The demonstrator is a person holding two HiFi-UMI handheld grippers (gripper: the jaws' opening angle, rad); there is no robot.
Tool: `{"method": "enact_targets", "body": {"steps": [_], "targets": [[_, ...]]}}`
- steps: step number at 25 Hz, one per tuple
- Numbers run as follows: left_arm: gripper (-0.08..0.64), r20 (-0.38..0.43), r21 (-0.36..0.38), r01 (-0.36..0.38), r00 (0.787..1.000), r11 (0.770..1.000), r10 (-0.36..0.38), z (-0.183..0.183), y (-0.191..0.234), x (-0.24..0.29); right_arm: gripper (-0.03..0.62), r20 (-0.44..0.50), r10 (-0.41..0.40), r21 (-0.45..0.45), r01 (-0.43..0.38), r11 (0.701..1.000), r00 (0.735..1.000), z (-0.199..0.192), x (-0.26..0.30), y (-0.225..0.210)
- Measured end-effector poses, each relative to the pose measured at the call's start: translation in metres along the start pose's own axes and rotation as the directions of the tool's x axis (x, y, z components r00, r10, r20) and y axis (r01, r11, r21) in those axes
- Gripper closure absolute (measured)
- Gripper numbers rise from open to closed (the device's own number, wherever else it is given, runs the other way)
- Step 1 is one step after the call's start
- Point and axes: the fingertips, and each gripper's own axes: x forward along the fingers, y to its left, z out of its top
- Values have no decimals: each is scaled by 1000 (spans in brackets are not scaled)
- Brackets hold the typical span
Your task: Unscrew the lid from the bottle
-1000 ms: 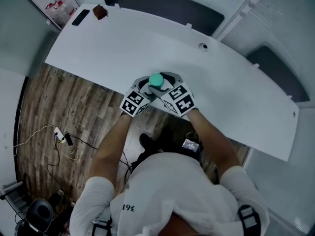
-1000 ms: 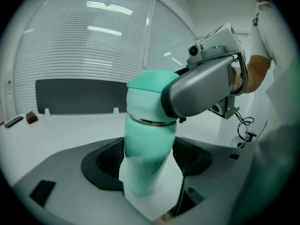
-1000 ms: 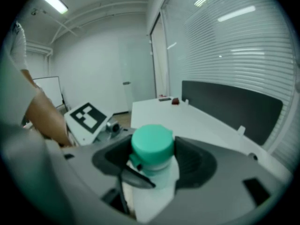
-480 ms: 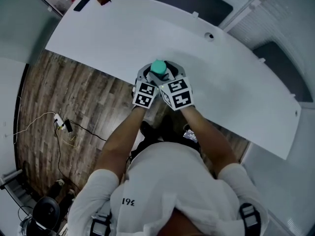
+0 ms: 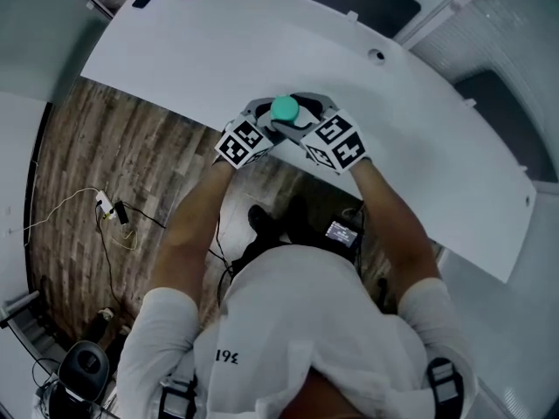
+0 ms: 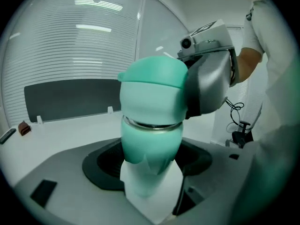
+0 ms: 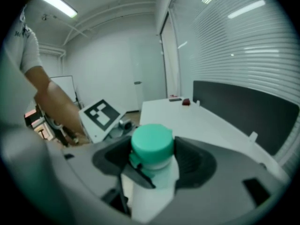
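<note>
Above the desk's point(image 5: 175, 55) near edge, my left gripper point(image 6: 151, 175) had its jaws clamped on the teal bottle's point(image 6: 151, 137) body, and my right gripper point(image 7: 152, 165) pinched the lid point(image 7: 151, 140). I judged the left should stay rigid while the right twisted squarely about the bottle's axis, without tilting.

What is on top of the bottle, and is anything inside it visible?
A round teal lid sits on the white-and-teal bottle, above a thin metal ring. It covers the mouth, so the inside cannot be seen.
</note>
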Motion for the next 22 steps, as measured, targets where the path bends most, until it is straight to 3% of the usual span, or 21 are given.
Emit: {"method": "enact_targets", "body": {"steps": [2,5,9,13,17,22], "targets": [[230,-14,1,-5,1000,1000,5,2,0,-1,295,-4,6,3,-6,1000,1000,1,0,-1],[230,6,-20,-117,993,993,117,2,4,-6,295,5,-44,42,44,998,999,2,0,-3],[230,37,-78,-281,958,957,284,-1,7,-11,295,31,-128,107,124,986,991,2,-1,-3],[230,23,-100,-359,932,928,363,-1,11,-7,295,44,-202,156,193,969,978,1,-2,-3],[232,30,-96,-327,943,940,331,0,10,-8,295,58,-222,149,212,966,973,2,-2,-1],[232,19,-43,-216,976,975,217,-1,6,-6,295,22,-134,42,133,990,991,-1,0,0]]}}
